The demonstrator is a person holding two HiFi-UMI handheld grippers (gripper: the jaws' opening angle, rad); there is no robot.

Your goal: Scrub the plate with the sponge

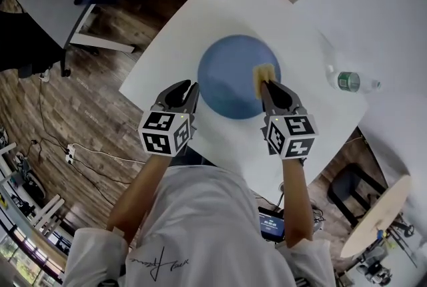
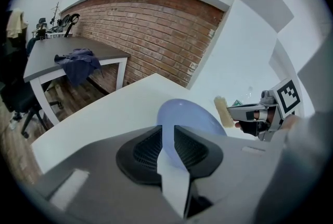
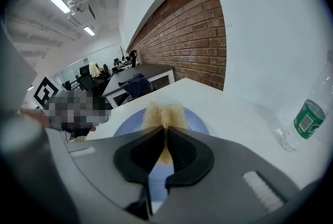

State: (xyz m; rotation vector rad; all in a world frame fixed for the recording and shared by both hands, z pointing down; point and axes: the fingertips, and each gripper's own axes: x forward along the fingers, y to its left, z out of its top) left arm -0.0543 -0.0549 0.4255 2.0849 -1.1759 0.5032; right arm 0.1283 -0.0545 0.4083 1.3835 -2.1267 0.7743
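R gripper (image 3: pixel 165 133): jaws closed tight on the sponge (image 3: pixel 165 113). It's yellow and porous, pinched thin between the black ribbed pads, and the free end bulges out past the tips. The back part of the sponge is hidden in the jaws. From the head view it sits over the plate's right part; prob. touching the surface, but contact isn't clear from any view.

L gripper (image 2: pixel 169 133): jaws clamped on the near-left rim of the plate (image 1: pixel 230 79), with the thin edge running down between the pads. The plate is round, smooth, matte blue and shallow. It lies flat on the white table (image 1: pixel 213 5), and the gripper bodies cover its lower edge in both gripper views.

A clear plastic bottle (image 1: pixel 348 81) with a green label lies on its side on the table, well apart to the right and partly cut off in the R gripper view. A brick wall (image 2: pixel 156 30) stands behind.
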